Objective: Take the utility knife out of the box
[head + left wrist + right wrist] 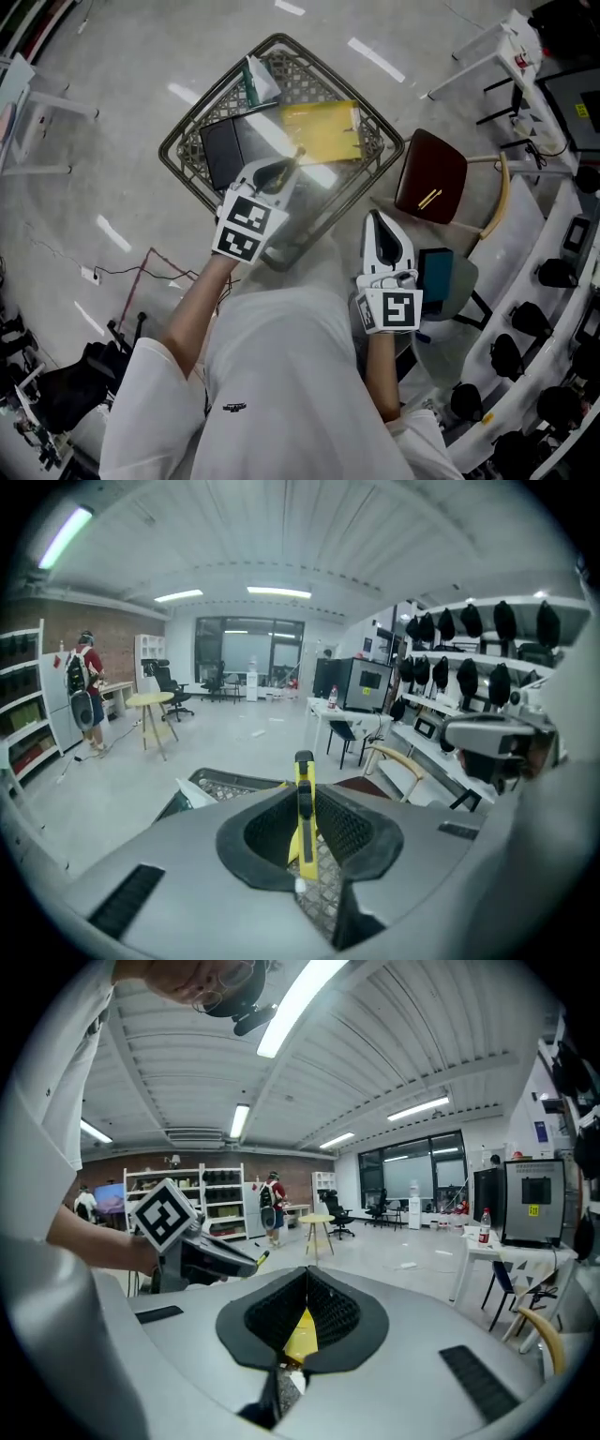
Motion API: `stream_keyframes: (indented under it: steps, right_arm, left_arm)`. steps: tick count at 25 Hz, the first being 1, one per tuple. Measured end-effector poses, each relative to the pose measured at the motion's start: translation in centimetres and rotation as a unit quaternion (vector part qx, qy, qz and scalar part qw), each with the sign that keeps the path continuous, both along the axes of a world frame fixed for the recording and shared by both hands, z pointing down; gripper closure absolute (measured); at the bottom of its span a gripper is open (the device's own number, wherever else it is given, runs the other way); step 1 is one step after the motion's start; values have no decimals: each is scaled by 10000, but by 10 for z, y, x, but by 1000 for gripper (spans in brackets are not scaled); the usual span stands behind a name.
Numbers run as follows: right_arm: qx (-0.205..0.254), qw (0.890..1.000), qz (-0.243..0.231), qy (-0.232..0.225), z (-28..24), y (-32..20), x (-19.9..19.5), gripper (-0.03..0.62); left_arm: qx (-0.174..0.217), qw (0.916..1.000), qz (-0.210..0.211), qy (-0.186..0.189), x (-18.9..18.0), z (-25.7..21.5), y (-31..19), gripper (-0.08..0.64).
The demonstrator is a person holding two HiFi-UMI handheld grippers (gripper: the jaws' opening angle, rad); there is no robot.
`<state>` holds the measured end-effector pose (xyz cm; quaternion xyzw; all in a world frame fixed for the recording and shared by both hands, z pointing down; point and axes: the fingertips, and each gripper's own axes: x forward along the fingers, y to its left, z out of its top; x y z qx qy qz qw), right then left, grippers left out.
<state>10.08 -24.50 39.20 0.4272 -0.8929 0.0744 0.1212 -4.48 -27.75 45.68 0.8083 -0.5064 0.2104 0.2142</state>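
The yellow utility knife [302,803] stands upright between the jaws of my left gripper [302,794], which is shut on it. In the head view this left gripper [286,169] hangs over the near part of the wire basket [178,155], and the knife's tip [296,156] pokes out ahead of it. My right gripper [378,220] is lower right, outside the basket, with its jaws shut and empty. From the right gripper view [306,1274] the left gripper [202,1255] shows at the left with the knife tip [263,1258] sticking out.
In the basket lie a yellow envelope [323,131], a black flat item [223,152] and a white-green packet [255,82]. A chair with a dark red seat [431,176] stands right of it. Shelves with black objects [553,281] line the right. Cables [141,272] run on the floor at left.
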Motion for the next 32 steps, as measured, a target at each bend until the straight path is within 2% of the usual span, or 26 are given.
stream_keyframes:
  steps: [8,13,23,27,32]
  right_arm:
    - [279,9994,82,204,-24,35,-14,592]
    - [207,9995,135,185,-28,57,-25,592]
    - [526,9984,189,73,-54,79,-38,592]
    - [620,9978,254,-19,-62,82,-39,592]
    - [590,9979,281,-10,-62,86,-41,594]
  left_arm:
    - [475,9966,-389,547,-31,-54,59,503]
    - [794,9909,-618,897,-50,-80,93,503]
    - [1315,9820,-953,963,-76,-120,145,503]
    - [1489,9803,-949,887,-79,-127,156,503]
    - [1501,9798,-960,906,-81,-123,167,503]
